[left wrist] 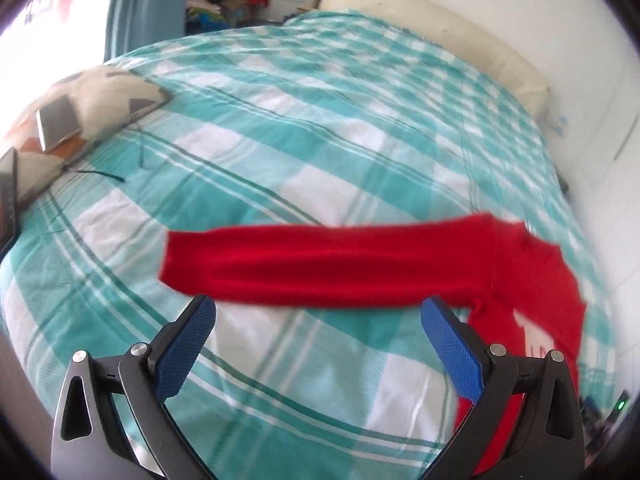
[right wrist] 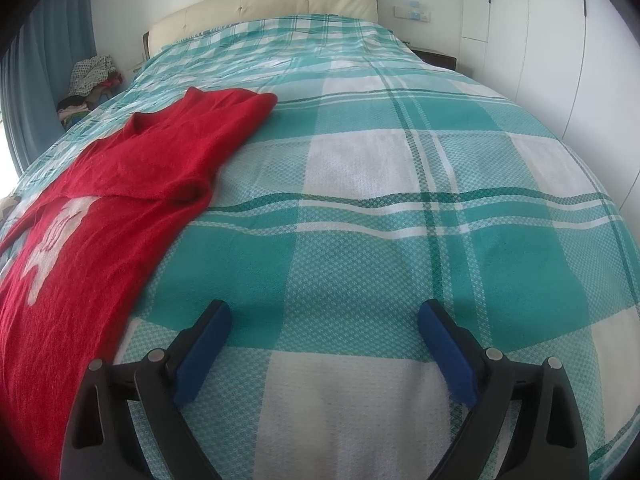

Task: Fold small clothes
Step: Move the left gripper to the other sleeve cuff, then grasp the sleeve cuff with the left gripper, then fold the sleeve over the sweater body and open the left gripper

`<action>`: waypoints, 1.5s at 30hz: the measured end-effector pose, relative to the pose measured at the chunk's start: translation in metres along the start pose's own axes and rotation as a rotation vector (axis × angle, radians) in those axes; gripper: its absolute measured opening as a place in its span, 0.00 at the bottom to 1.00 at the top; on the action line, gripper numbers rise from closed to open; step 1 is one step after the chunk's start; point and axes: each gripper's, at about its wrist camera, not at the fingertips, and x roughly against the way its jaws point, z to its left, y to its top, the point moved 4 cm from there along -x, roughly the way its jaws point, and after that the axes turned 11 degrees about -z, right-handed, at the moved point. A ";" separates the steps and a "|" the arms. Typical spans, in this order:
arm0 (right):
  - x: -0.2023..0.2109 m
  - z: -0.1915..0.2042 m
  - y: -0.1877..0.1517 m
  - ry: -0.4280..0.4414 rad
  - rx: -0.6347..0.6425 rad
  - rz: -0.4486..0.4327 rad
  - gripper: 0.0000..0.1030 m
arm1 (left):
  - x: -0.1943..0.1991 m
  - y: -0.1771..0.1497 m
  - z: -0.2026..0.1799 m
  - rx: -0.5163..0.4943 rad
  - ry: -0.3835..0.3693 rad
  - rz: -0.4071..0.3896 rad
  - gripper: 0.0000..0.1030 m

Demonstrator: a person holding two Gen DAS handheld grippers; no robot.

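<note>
A small red sweater (left wrist: 532,292) with a white pattern on its front lies flat on the teal and white checked bedspread (left wrist: 320,128). In the left wrist view one long sleeve (left wrist: 320,268) stretches out to the left, just beyond the fingertips of my left gripper (left wrist: 318,312), which is open and holds nothing. In the right wrist view the red sweater (right wrist: 100,208) covers the left side, its other sleeve (right wrist: 224,120) folded inward over the body. My right gripper (right wrist: 324,316) hangs open over bare bedspread (right wrist: 380,220), to the right of the sweater.
A patterned pillow (left wrist: 100,100) with a phone (left wrist: 56,124) on it lies at the bed's left edge, a dark tablet (left wrist: 10,196) beside it. A cream headboard (right wrist: 264,8) stands at the far end. Piled clothes (right wrist: 92,76) sit by the blue curtain (right wrist: 48,80). White cupboards (right wrist: 560,60) line the right.
</note>
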 end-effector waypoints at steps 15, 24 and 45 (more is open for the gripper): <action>-0.001 0.001 0.000 -0.005 0.008 0.001 0.92 | -0.095 -0.007 0.089 0.149 0.095 0.233 0.57; -0.002 0.002 0.000 -0.008 0.012 0.003 0.92 | -0.044 0.044 0.000 -0.007 0.017 0.107 0.03; -0.003 0.002 0.001 -0.014 0.017 0.006 0.92 | -0.017 -0.070 -0.440 -0.521 -0.517 0.203 0.72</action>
